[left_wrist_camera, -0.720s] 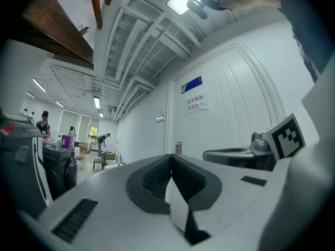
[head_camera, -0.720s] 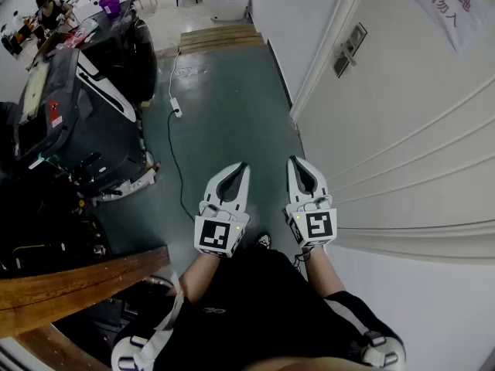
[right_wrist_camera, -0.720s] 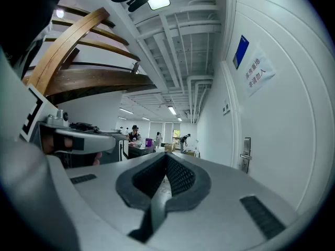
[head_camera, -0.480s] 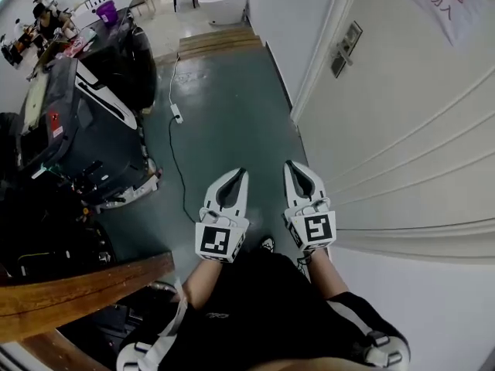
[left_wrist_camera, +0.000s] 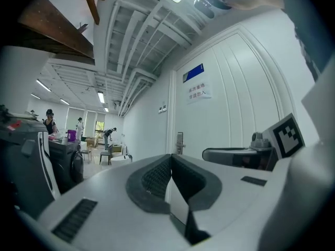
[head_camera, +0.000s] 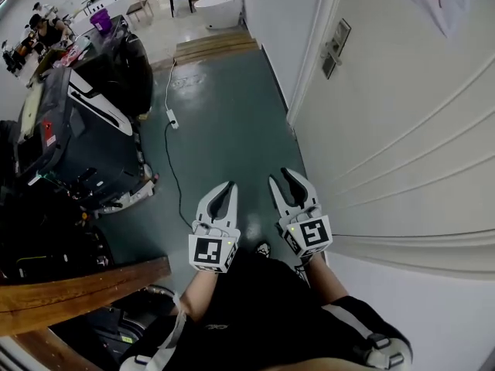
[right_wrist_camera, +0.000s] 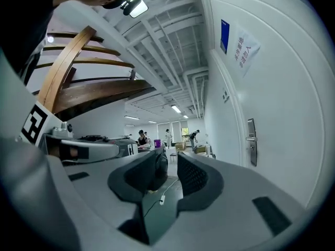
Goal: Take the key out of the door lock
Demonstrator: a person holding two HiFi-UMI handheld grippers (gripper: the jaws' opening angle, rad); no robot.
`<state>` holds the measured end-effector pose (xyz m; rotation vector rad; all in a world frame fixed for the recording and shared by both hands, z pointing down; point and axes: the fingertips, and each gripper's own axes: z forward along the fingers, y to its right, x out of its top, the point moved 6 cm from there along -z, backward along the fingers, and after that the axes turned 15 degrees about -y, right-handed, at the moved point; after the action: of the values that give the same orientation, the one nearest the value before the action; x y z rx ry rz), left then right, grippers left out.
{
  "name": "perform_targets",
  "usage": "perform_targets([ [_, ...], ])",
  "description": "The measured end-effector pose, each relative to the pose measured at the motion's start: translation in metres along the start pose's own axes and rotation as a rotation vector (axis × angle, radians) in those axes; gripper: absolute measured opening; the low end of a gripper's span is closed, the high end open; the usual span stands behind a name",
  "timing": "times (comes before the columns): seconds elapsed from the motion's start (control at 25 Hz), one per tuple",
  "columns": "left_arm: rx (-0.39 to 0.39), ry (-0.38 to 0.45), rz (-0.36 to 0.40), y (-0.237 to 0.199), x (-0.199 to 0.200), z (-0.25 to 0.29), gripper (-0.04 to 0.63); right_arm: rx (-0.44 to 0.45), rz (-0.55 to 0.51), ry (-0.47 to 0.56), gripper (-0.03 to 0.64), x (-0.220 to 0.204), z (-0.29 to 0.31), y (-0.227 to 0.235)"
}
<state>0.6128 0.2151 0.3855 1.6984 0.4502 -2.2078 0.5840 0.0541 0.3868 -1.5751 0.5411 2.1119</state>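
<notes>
Left hand-held gripper [head_camera: 230,186] pinched shut, empty; right hand-held gripper [head_camera: 280,176] parted, empty; door lock [head_camera: 332,46] well ahead, to its right.

L gripper [head_camera: 229,185] shut; R gripper [head_camera: 283,178] fingers [right_wrist_camera: 198,172] apart, empty; both level, side by side.

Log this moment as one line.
left hand-held gripper: shut, empty | right hand-held gripper: open, empty | door lock: not reached

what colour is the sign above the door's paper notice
Blue sign; left gripper view shows it best.
</notes>
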Motion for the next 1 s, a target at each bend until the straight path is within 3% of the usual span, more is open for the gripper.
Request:
perform_targets([
  [0.24, 0.032, -0.041, -0.015, 0.010, -0.010, 0.015, 0.024, 0.011, 0.021, -0.030, 0.167, -0.014, -0.004, 0.028],
  [0.48, 0.018, -0.008, 0.006, 0.006, 0.008, 0.044, 0.024, 0.007, 0.013, -0.028, 0.179, -0.002, 0.016, 0.053],
  [0.88, -0.014, 0.016, -0.030, -0.041, 0.020, 0.121, 0.024, -0.019, -0.029, -0.055, 0.186, 0.018, 0.082, 0.089],
  [1.0, -0.010, 0.013, -0.047, -0.069, 0.025, 0.145, 0.024, -0.026, -0.025, -0.115, 0.186, 0.033, 0.114, 0.096],
])
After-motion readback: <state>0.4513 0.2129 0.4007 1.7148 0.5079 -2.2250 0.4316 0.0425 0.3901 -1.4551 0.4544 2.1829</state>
